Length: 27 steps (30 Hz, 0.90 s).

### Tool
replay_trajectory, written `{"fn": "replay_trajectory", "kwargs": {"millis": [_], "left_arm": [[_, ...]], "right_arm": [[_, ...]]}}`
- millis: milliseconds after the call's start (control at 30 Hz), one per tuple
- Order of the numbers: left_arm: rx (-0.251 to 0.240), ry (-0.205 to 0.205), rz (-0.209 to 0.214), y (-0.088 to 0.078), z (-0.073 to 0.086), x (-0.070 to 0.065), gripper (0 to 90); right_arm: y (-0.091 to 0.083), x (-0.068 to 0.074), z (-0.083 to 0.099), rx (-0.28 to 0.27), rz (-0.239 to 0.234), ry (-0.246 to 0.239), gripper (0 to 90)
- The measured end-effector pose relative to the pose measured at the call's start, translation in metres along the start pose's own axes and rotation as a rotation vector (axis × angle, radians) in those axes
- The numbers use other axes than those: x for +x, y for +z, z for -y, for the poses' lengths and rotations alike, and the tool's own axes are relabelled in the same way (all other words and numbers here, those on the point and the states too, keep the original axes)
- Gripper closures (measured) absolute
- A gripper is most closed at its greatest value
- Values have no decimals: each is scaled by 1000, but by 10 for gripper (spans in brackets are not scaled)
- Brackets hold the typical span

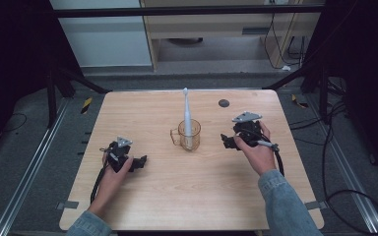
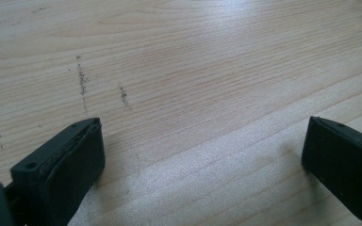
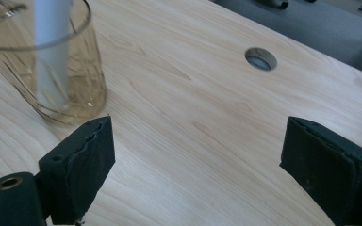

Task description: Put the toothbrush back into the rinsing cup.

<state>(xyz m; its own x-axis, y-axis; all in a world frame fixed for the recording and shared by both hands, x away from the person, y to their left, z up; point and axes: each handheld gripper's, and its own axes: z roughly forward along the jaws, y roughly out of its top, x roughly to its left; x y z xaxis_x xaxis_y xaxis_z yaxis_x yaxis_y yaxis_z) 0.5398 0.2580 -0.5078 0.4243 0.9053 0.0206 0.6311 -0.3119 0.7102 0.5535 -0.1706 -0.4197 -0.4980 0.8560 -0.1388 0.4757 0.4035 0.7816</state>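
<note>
Toothbrush upright in amber glass mug — seemingly just released | right gripper beside it, jaws wide, empty | left gripper open, resting apart.

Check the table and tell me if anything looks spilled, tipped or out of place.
Nothing stands out. The amber cup stands upright mid-table with the white toothbrush standing in it, head up. No spill around it. Both grippers, left and right, rest on the wood with jaws open and empty. A few faint dark specks mark the tabletop.

We seem to be in a lab: a wooden surface framed by dark tripod stands, floor rails and loose cables.
</note>
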Motion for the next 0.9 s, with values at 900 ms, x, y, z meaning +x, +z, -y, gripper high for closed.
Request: {"fn": "replay_trajectory", "kwargs": {"millis": [900], "left_arm": [[0,1,0,0,0,0,0]], "right_arm": [[9,-55,86,57,41,221,112]]}}
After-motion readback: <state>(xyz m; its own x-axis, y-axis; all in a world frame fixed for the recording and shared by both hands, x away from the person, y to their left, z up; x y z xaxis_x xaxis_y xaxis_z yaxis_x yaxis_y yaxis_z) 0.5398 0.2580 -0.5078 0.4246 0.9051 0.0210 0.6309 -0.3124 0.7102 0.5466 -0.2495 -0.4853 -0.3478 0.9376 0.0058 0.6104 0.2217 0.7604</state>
